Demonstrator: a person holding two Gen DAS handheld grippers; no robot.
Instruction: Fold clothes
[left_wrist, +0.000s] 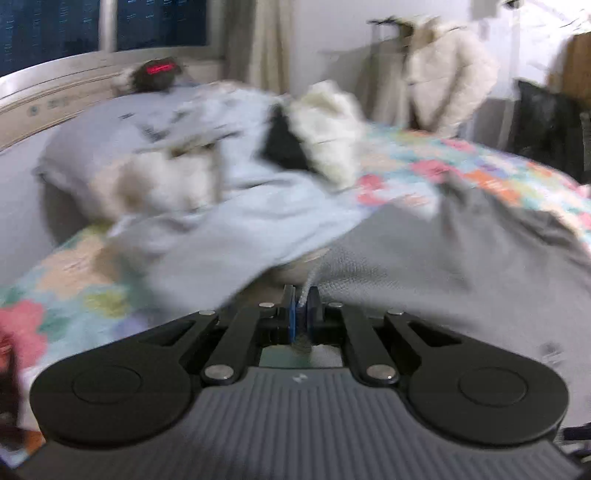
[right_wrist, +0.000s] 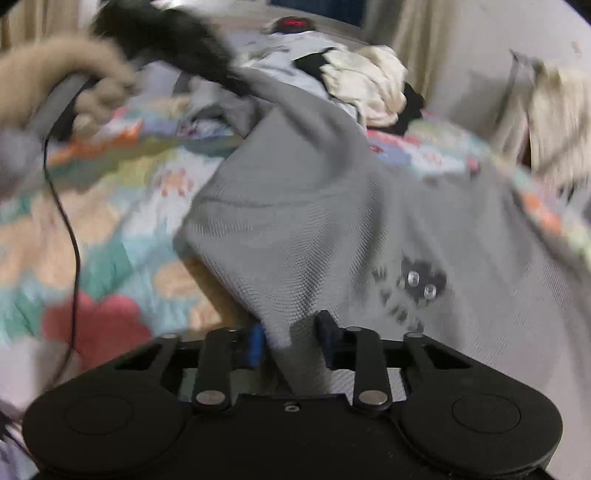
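Risk check: grey shirt lifted off the bed, grip uneven between the two hands.

Left gripper (left_wrist: 301, 308) pinched nearly closed on a thin edge of the grey shirt (right_wrist: 332, 206). Right gripper (right_wrist: 291, 338) partly open, a fold of shirt between the fingers (right_wrist: 330, 328); firm hold there cannot be told. Shirt spread ahead of both pairs of fingers, draped over the bed (right_wrist: 110, 229). Likely failures: fold slipping from the right side, uneven pull skewing the fold, snagging the clothes pile (left_wrist: 207, 155) beyond the left fingers.
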